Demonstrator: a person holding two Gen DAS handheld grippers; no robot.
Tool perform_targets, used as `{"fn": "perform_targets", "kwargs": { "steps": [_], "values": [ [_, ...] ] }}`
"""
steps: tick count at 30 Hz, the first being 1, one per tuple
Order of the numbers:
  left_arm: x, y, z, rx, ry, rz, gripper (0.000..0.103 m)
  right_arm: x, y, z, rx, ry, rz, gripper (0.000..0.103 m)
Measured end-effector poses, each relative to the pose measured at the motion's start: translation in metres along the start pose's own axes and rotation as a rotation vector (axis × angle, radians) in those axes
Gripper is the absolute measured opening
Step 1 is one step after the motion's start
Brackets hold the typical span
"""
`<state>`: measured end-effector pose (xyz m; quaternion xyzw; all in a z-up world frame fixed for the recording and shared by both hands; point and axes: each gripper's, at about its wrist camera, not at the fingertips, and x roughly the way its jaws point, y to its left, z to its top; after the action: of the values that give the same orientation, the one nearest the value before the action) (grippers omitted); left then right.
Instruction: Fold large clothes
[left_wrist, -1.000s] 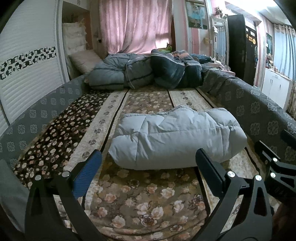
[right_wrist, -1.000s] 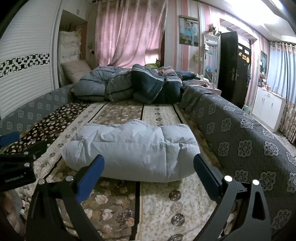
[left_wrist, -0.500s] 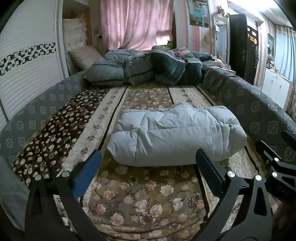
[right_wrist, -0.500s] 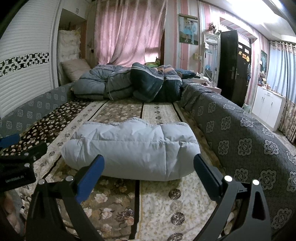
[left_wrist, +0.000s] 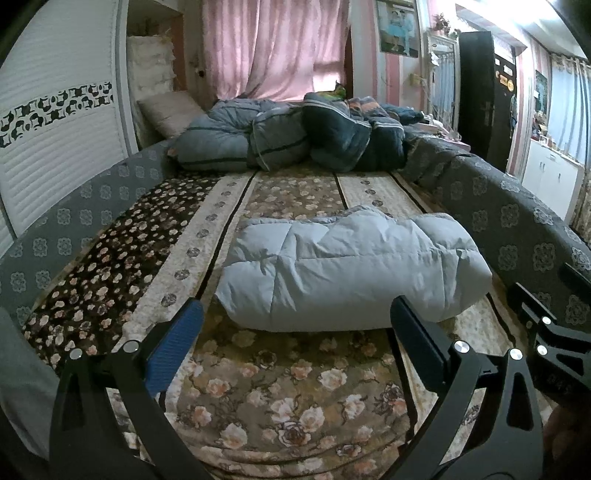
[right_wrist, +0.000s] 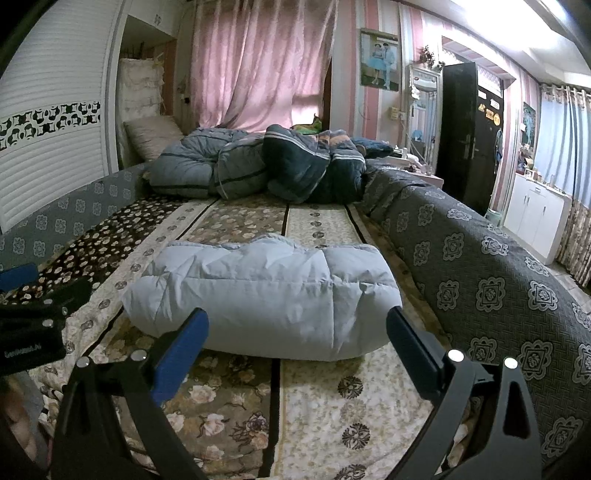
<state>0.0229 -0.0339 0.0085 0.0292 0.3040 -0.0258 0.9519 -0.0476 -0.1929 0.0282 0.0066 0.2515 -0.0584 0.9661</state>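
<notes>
Lying folded into a puffy bundle at 12 o'clock on the bed (left_wrist: 110, 258), the jacket (left_wrist: 351, 273) looks nearly finished. Both tongs, left (left_wrist: 295, 332) and right (right_wrist: 297, 341), hover wide, holding nothing.

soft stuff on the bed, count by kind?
Light blue puffer jacket: 1
Heaped dark quilts, bundles I can separate: 3
Beige pillow: 1
Total: 5
</notes>
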Motion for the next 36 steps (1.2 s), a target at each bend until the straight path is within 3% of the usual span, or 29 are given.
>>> {"fn": "perform_targets", "kwargs": {
  "steps": [36],
  "values": [
    [0.0056,-0.0035,-0.0011,0.021,0.026,-0.002,0.1,0.0006,-0.0012,-0.0002,-0.003,-0.002,0.0,0.097]
  ]
}}
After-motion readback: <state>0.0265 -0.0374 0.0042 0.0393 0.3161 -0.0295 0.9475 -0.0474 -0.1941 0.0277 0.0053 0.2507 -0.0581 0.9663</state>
